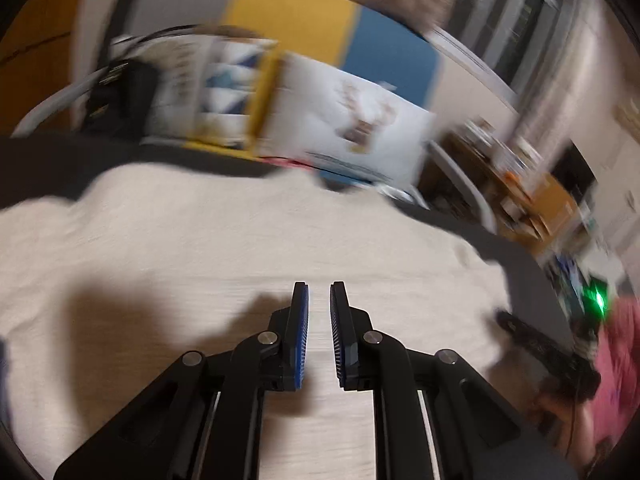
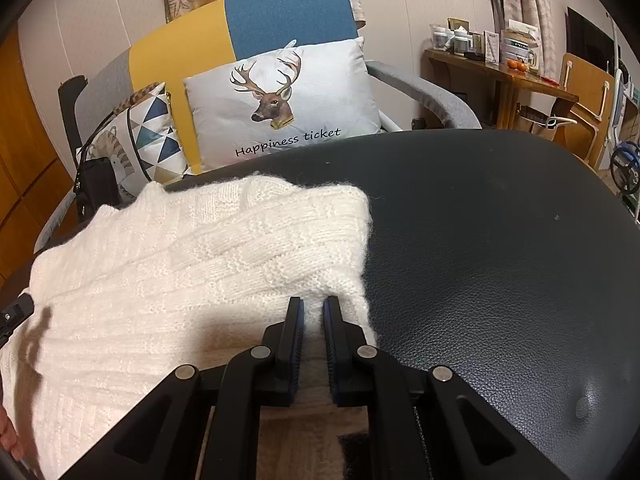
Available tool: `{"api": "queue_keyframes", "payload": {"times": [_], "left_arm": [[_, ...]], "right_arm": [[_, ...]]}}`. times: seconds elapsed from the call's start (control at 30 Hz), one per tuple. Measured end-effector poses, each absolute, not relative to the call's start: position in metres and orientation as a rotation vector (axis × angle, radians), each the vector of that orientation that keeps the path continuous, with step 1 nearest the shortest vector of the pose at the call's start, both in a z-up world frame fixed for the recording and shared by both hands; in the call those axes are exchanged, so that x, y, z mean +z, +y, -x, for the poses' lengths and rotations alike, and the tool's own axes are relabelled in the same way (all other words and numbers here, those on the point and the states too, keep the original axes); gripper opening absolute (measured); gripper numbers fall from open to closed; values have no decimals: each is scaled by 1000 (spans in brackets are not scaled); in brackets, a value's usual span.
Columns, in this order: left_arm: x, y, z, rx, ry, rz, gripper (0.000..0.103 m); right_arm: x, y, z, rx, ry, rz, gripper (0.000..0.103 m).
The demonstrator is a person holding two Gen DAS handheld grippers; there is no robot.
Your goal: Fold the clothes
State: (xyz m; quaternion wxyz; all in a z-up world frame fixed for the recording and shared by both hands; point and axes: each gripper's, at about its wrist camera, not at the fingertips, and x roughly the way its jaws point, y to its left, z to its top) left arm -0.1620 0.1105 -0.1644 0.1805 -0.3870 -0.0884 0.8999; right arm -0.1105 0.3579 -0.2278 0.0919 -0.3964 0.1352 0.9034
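Note:
A cream knitted sweater (image 2: 192, 264) lies folded on a black leather table (image 2: 500, 240). My right gripper (image 2: 313, 305) is at the sweater's right edge, with its fingers close together and white knit pinched between them. The left wrist view is blurred by motion. There my left gripper (image 1: 319, 292) hovers over the flat sweater (image 1: 220, 240), its fingers slightly apart with nothing between them, and its shadow falls on the cloth to the left. A dark blurred gripper body (image 1: 548, 348) and a pink sleeve (image 1: 616, 364) show at the right.
Behind the table stands an armchair (image 2: 280, 12) in yellow and blue with a deer cushion (image 2: 288, 100), a patterned cushion (image 2: 148, 132) and a black bag (image 2: 96, 188). A wooden side table (image 2: 496, 68) with jars stands at the back right. A hand (image 2: 8, 436) shows at the lower left edge.

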Motion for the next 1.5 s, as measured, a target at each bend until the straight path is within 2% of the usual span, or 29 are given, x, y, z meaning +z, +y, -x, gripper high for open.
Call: {"api": "queue_keyframes", "payload": {"times": [0.17, 0.4, 0.53, 0.77, 0.93, 0.97, 1.13, 1.23, 1.4, 1.5], "left_arm": [[-187, 154, 181, 2508, -26, 1185, 12], [-194, 97, 191, 2473, -200, 1192, 12], [-190, 65, 191, 2480, -218, 1186, 12], [-165, 77, 138, 2518, -123, 980, 13], [-181, 106, 124, 2436, 50, 1089, 13], [-185, 102, 127, 2439, 38, 1129, 13], [-196, 42, 136, 2472, -300, 1200, 12], [-202, 26, 134, 2452, -410, 1193, 12], [-204, 31, 134, 2444, -383, 1202, 12], [-207, 26, 126, 2422, -434, 1197, 12]], "right_arm": [[-228, 358, 110, 2685, 407, 1173, 8], [-228, 357, 110, 2682, 396, 1171, 8], [-229, 357, 111, 2683, 399, 1170, 8], [-229, 357, 110, 2679, 375, 1169, 8], [-229, 357, 110, 2681, 386, 1167, 8], [-229, 356, 110, 2680, 383, 1167, 8], [-229, 356, 109, 2682, 389, 1165, 8], [-229, 357, 109, 2684, 396, 1172, 8], [-228, 360, 110, 2687, 405, 1189, 8], [-227, 357, 103, 2696, 361, 1212, 8]]}}
